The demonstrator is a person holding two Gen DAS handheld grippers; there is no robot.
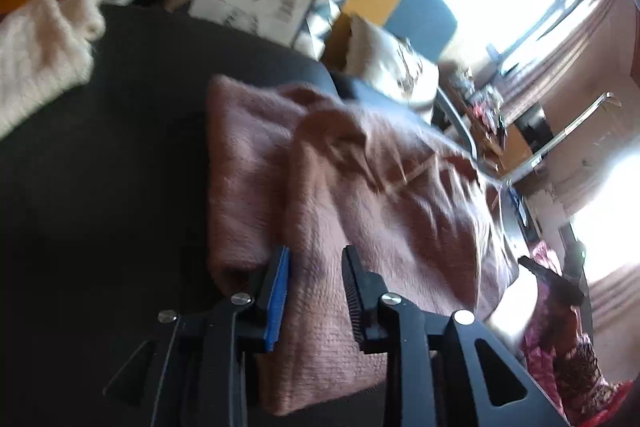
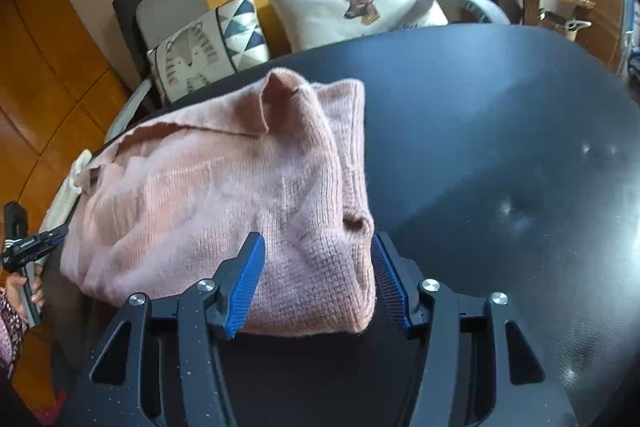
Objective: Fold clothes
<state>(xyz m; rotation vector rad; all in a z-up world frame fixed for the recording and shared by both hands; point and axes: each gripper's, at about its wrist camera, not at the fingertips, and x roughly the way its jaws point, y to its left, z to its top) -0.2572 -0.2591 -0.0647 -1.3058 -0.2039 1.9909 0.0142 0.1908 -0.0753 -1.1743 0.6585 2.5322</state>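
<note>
In the left wrist view, the pink knitted sweater (image 1: 360,187) lay bunched in folds on the round dark counter (image 1: 100,167). The left gripper (image 1: 316,259) stood partly open, its fingers (image 1: 280,287) straddling a fold of the knit; fabric lay between them, but the picture was blurred and no pad clearly pressed on it. A cream knitted garment (image 1: 40,55) lay at the counter's far left edge, well apart.

In the right wrist view, the same sweater (image 2: 224,195) sat on the counter (image 2: 500,147), left of its middle. The right gripper (image 2: 318,251) was spread wide, its fingers (image 2: 250,279) flanking the sweater's near right corner. The left pad touched the knit; whether the right one did, I could not tell. The left gripper (image 2: 52,235) showed beside the sweater's left edge.
</note>
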